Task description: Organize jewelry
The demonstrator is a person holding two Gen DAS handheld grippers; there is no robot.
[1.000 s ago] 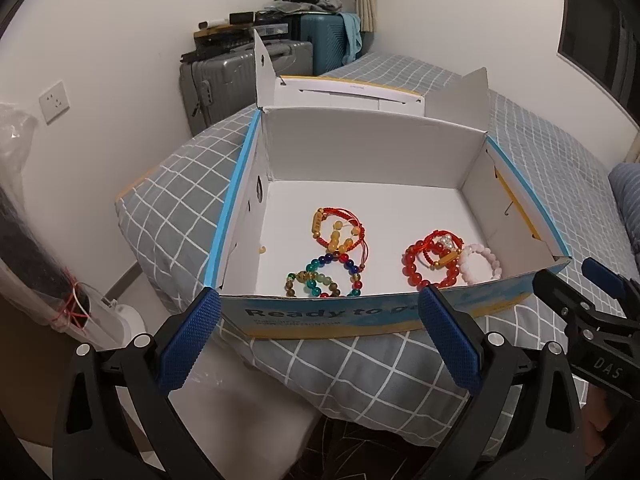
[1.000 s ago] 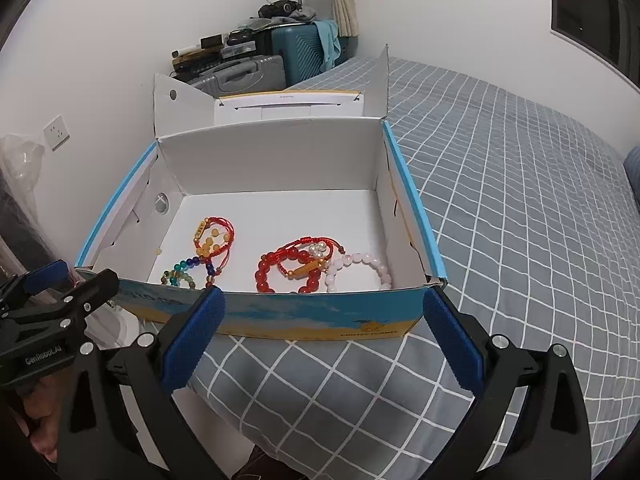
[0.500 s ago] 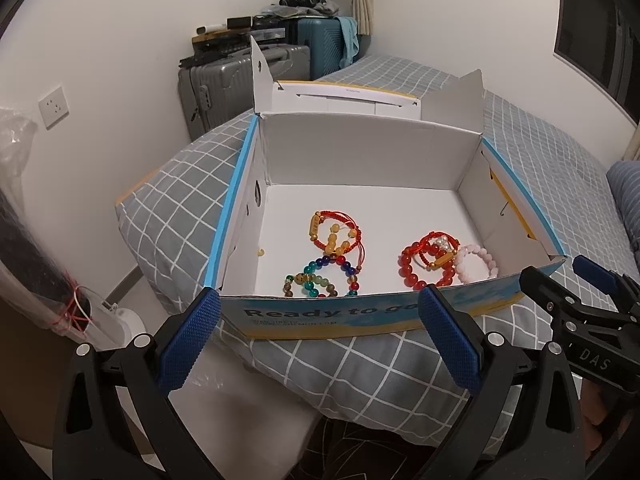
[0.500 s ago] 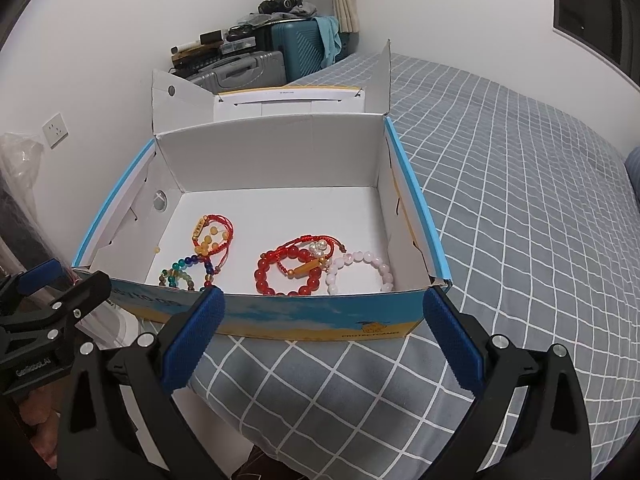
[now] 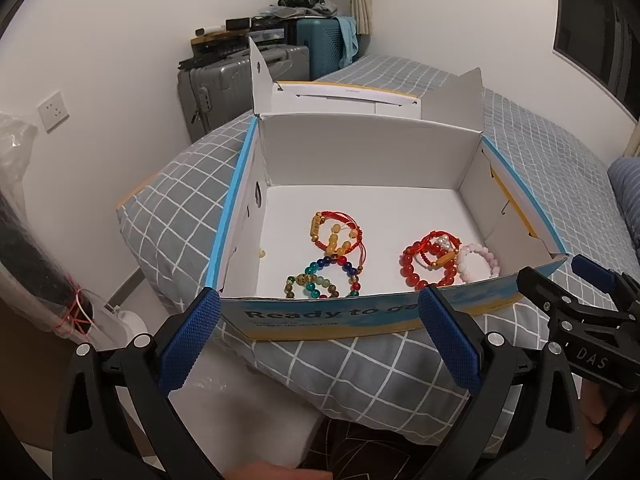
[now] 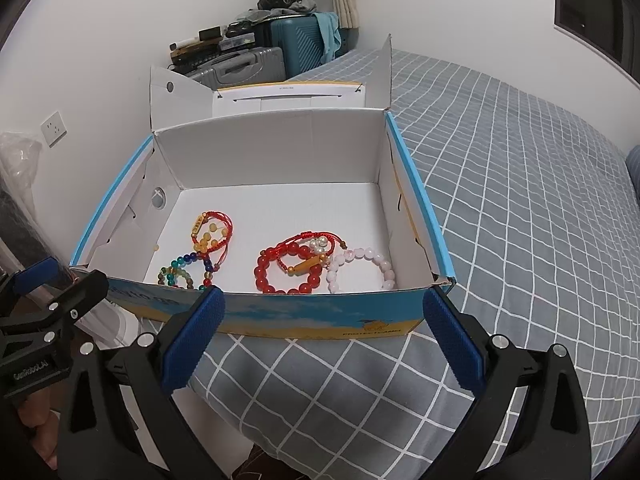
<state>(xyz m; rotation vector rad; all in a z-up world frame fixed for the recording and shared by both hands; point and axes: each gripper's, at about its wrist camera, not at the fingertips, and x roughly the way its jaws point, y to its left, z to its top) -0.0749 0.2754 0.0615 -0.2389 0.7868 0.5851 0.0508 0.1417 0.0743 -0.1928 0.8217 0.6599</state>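
An open white cardboard box with blue edges sits on the bed corner. Inside lie several bracelets: a red cord one with yellow beads, a multicoloured bead one, a large red bead one, and a pale pink bead one. My left gripper is open and empty, just short of the box's front wall. My right gripper is open and empty at the same wall.
The box rests on a grey checked bedspread. Suitcases with clutter stand against the far wall. A plastic bag hangs at the left. A wall socket is on the left wall. The box lid stands open behind.
Both grippers have drawn slightly nearer to the box front and tilted a little; the bracelets have not moved. Both stay open.
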